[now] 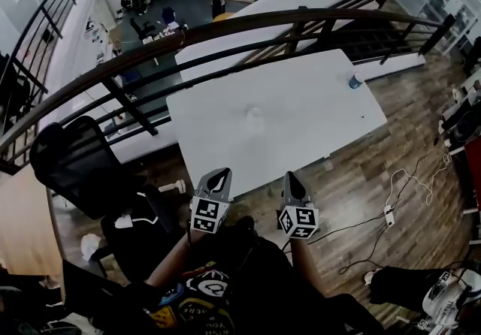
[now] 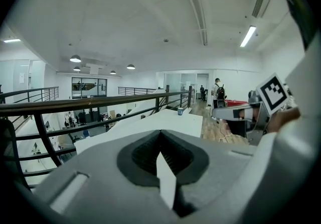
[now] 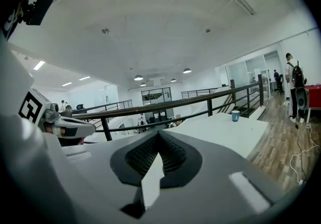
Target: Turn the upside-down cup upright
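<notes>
my left gripper [image 1: 219,177] and right gripper [image 1: 291,179], low in the frame, are grey, each with a black-and-white square-marker cube. the table [image 1: 301,138] at centre is white, and the pale cup [image 1: 255,120] on it is nearly the same white. the blue cup [image 1: 355,81] sits upper right. the floor [image 1: 421,198] is brown wood.

Item: one cup [image 1: 255,114], small, pale and apparently translucent, close in tone to the white table [image 1: 316,131] that carries it, so its outline is faint.

Position: near the middle of the table top, slightly left of centre, well clear of all four edges.

Pose: standing on end, not on its side; a round end faces up. The head view does not show whether that end is base or mouth.

Contact: resting on the table only; nothing else touches it.
</notes>
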Demonstrator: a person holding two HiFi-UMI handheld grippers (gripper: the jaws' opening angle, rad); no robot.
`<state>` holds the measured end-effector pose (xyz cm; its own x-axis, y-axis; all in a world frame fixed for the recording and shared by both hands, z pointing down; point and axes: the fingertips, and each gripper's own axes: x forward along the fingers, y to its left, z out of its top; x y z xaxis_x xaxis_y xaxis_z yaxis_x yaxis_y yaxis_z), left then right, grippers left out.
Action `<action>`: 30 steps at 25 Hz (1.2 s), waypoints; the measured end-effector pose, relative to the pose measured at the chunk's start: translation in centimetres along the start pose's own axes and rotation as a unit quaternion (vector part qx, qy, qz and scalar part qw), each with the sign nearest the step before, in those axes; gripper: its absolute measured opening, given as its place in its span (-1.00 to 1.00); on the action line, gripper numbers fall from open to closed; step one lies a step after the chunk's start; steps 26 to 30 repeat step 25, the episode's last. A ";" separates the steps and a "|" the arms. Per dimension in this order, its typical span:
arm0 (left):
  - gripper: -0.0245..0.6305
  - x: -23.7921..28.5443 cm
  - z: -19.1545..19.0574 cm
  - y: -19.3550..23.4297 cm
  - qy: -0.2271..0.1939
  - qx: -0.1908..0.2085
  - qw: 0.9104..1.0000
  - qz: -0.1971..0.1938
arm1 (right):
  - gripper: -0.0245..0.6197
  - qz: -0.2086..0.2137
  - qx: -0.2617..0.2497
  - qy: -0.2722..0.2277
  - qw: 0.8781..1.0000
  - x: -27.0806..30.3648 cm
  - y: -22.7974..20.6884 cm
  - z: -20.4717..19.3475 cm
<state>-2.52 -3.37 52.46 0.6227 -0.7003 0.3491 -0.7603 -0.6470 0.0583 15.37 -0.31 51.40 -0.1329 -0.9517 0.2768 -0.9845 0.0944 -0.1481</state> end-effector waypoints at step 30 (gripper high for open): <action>-0.91 -2.3 3.6 1.0 -0.048 0.036 0.998 -0.011 | -0.92 0.017 0.010 -0.004 1.000 -0.4 4.7 0.3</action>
